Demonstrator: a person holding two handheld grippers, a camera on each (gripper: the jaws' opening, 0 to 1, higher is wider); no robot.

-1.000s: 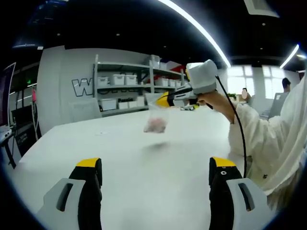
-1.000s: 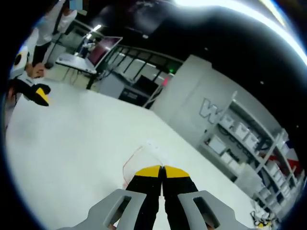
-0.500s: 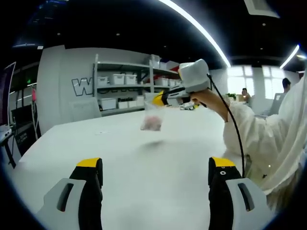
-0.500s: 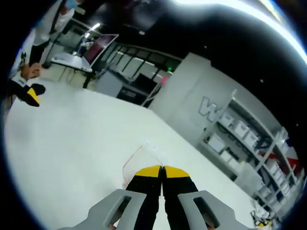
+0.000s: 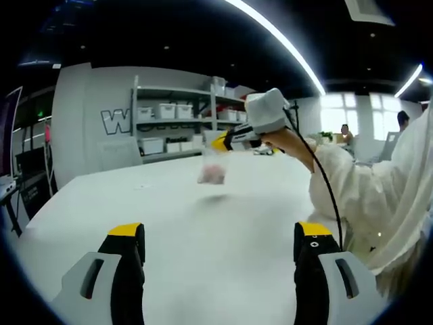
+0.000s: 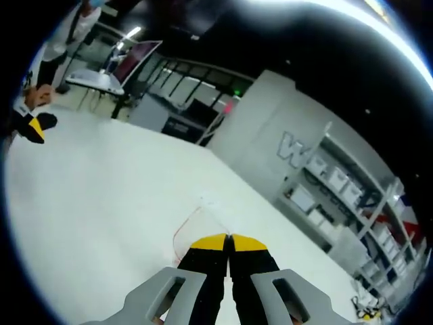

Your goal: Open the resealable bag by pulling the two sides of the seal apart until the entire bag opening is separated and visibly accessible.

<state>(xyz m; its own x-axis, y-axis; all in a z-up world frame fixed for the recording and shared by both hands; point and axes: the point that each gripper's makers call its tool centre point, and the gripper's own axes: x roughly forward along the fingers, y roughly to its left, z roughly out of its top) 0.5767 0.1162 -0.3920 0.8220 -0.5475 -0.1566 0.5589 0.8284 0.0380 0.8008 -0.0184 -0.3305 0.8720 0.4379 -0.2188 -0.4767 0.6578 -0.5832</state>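
White table [image 5: 203, 230], shelving [image 5: 177, 125] beyond

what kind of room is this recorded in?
Probably a lab or workshop in an open office: metal shelving stacked with white storage bins, a large white table, and desks with a monitor behind a railing.

Right hand-held gripper [image 6: 229, 238] clamped on clear bag [image 6: 191, 229] edge.

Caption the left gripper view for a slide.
Right hand-held gripper holds the clear bag above the white table; left hand-held gripper open.
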